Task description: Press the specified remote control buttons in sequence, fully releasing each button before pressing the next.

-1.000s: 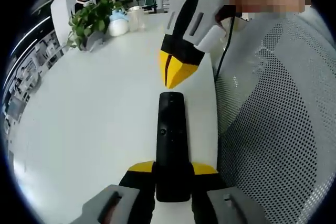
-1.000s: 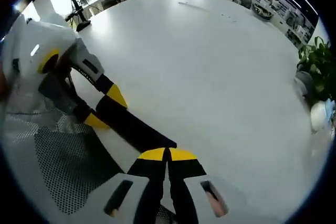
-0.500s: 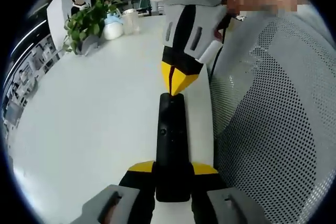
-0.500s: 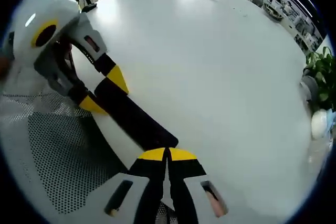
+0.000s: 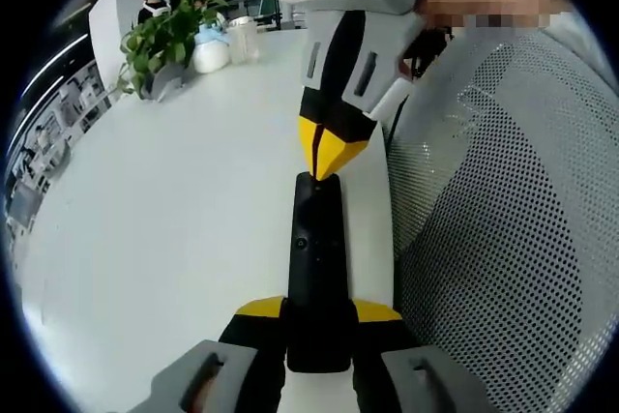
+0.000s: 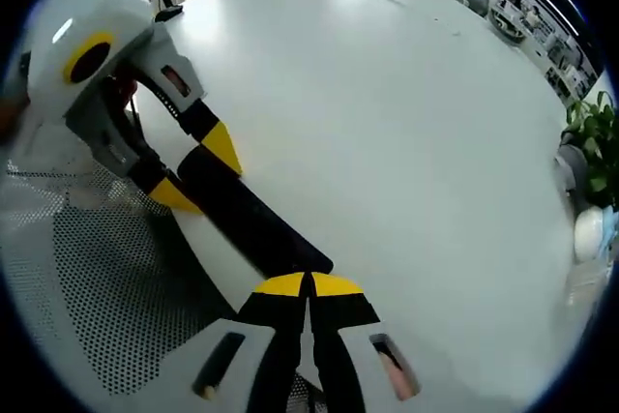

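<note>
left tongs (image 5: pixel 317 321) clamped on near end of remote control (image 5: pixel 317 249), held over bench (image 5: pixel 174 229) edge | right tongs (image 5: pixel 323 163) closed to a point, tip touching remote's far end | press straight down, brace remote level, lift fully clear before next button

White claws (image 6: pixel 308 284), yellow-black tips

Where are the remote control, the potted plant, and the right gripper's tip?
remote control (image 5: pixel 316 258), left gripper view, middle of its black body.
potted plant (image 5: pixel 164 38), left gripper view, its green leaves.
right gripper (image 5: pixel 322 166), left gripper view, closed yellow tip.
</note>
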Action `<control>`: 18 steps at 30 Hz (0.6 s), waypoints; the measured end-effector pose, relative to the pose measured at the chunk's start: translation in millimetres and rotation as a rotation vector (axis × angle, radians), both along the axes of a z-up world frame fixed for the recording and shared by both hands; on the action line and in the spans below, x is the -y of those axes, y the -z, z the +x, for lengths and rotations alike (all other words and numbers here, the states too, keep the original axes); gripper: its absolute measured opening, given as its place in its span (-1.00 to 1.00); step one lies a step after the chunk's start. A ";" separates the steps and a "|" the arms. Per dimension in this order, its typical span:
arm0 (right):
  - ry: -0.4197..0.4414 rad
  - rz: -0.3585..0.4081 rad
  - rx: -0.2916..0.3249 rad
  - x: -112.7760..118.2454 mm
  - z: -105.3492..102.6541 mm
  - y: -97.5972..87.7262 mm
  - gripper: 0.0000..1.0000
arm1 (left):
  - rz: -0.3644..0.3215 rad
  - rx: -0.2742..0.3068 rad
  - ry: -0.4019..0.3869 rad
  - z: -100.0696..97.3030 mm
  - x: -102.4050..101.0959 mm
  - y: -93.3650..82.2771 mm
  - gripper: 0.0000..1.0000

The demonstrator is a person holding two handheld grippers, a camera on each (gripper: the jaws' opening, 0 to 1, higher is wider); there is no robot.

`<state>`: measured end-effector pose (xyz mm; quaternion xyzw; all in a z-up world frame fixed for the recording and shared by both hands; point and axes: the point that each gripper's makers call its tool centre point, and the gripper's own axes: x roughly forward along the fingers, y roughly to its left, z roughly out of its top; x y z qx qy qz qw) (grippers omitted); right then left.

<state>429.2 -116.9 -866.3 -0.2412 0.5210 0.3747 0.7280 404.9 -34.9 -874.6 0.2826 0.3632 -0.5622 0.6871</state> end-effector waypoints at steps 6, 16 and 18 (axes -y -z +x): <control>-0.001 0.001 0.006 -0.1 0.8 0.1 -1.00 | -0.001 -0.002 0.000 0.1 0.0 0.1 -0.51; -0.007 0.005 0.026 -0.6 1.8 1.2 -1.00 | -0.003 -0.011 -0.008 0.5 0.2 0.1 -0.51; -0.074 0.005 0.052 -1.2 2.2 1.0 -1.00 | -0.005 -0.015 -0.012 0.7 0.2 0.2 -0.51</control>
